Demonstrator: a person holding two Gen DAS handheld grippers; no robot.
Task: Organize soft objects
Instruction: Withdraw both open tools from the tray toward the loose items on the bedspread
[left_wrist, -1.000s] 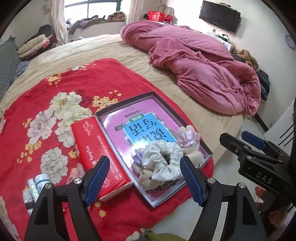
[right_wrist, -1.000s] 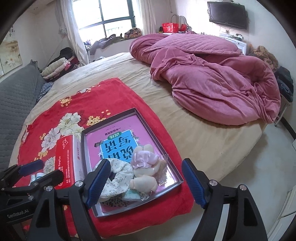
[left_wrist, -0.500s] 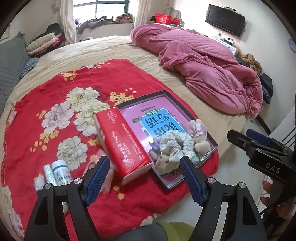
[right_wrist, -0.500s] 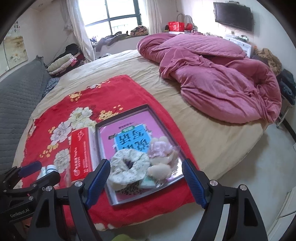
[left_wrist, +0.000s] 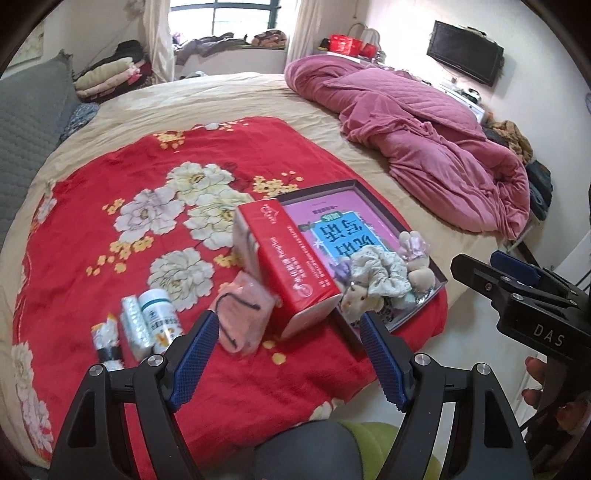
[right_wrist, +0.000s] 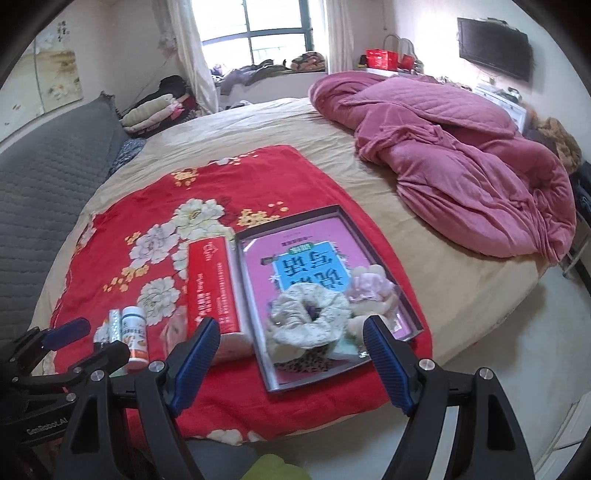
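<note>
- Probably the pink pouch (left_wrist: 242, 321) on the red blanket (left_wrist: 110, 206), left of the red tissue pack (left_wrist: 291, 266), is light, limp cloth; pinch its bunched middle.
- It looks crumpled, with a dark cord.
- Left gripper (left_wrist: 288, 354) and right gripper (right_wrist: 291, 354): both spread wide, empty.

Ahead of the jaws a wide bed (right_wrist: 288, 122) in a beige sheet fills the room; beyond it a bright window (right_wrist: 258, 26) with pale curtains; right of the jaws a wall-mounted television (right_wrist: 493, 42) on a white wall; pale floor (right_wrist: 517, 354) at the right.
</note>
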